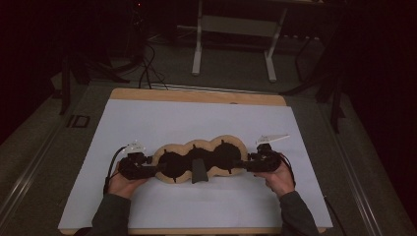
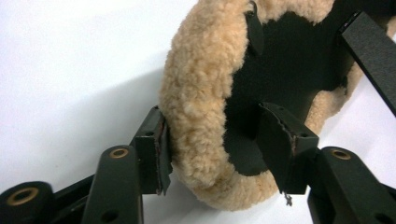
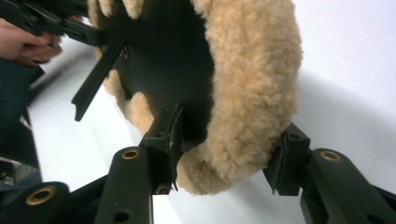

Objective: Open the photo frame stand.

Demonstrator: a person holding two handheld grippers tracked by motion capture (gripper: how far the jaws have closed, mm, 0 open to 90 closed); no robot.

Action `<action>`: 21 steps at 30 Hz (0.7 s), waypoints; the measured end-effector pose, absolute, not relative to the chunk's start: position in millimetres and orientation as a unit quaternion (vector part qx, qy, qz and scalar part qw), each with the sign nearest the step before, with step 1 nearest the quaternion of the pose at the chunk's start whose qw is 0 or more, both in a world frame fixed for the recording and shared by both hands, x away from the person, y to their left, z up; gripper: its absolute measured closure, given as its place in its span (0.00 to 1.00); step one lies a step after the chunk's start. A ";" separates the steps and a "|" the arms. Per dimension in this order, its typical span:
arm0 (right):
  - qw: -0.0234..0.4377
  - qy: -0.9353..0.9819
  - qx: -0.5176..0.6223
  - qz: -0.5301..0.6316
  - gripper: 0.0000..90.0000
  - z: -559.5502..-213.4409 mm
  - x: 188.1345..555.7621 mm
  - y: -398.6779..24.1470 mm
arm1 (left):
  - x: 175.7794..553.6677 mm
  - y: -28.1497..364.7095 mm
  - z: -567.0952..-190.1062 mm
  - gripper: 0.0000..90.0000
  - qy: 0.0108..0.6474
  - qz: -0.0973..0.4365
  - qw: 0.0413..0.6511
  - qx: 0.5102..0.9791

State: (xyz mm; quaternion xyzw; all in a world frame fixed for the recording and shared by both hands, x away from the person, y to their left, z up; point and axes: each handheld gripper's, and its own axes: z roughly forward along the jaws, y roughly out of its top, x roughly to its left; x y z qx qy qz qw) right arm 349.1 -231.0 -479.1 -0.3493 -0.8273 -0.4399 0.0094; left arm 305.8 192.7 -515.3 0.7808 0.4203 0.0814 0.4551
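Observation:
A three-lobed pad (image 1: 227, 143) with a tan fleece rim and black inner face lies across the white sheet (image 1: 196, 118). A black strap (image 1: 199, 172) sticks out at its front middle. My left gripper (image 1: 156, 168) is at the pad's left end. In the left gripper view it (image 2: 217, 154) straddles the fleece rim (image 2: 201, 107), with one pad against the fleece's outer side and the other over the black face, clear of the fleece. My right gripper (image 1: 241, 163) is at the right end. It (image 3: 228, 149) straddles that end's rim (image 3: 252, 93), with both pads close beside it and not squeezing it.
The white sheet covers a wooden table (image 1: 196, 95). A white desk frame (image 1: 236, 29) and cables stand on the dark floor behind. In the right gripper view, a hand (image 3: 23, 42) with the other gripper is at the pad's far end.

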 end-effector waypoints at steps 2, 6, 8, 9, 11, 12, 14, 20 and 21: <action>0.004 -0.830 -0.353 -0.432 0.56 -481.3 349.7 -230.9 | 305.1 191.5 -513.3 0.57 0.416 0.092 0.457 0.781; 0.000 -0.829 -0.358 -0.430 0.55 -484.2 351.3 -232.2 | 305.1 188.8 -511.5 0.58 0.410 0.107 0.457 0.782; -0.003 -0.829 -0.361 -0.428 0.54 -485.7 352.4 -232.8 | 305.0 187.5 -510.3 0.59 0.408 0.113 0.459 0.781; -0.007 -0.829 -0.363 -0.427 0.53 -486.4 353.1 -232.9 | 305.1 186.5 -509.0 0.60 0.405 0.117 0.458 0.783; -0.013 -0.829 -0.366 -0.424 0.52 -487.7 354.2 -232.7 | 305.0 183.4 -507.0 0.60 0.400 0.132 0.453 0.786; -0.015 -0.829 -0.367 -0.422 0.51 -488.3 354.7 -232.7 | 305.1 182.3 -506.4 0.60 0.399 0.135 0.452 0.786; -0.021 -0.829 -0.370 -0.420 0.50 -489.9 355.8 -232.8 | 304.8 179.5 -504.5 0.61 0.398 0.145 0.448 0.788; -0.034 -0.829 -0.377 -0.412 0.48 -494.9 359.3 -233.3 | 305.4 170.9 -498.7 0.61 0.385 0.183 0.434 0.794; -0.040 -0.829 -0.377 -0.411 0.48 -495.3 359.8 -232.7 | 306.0 170.1 -498.9 0.61 0.386 0.187 0.434 0.792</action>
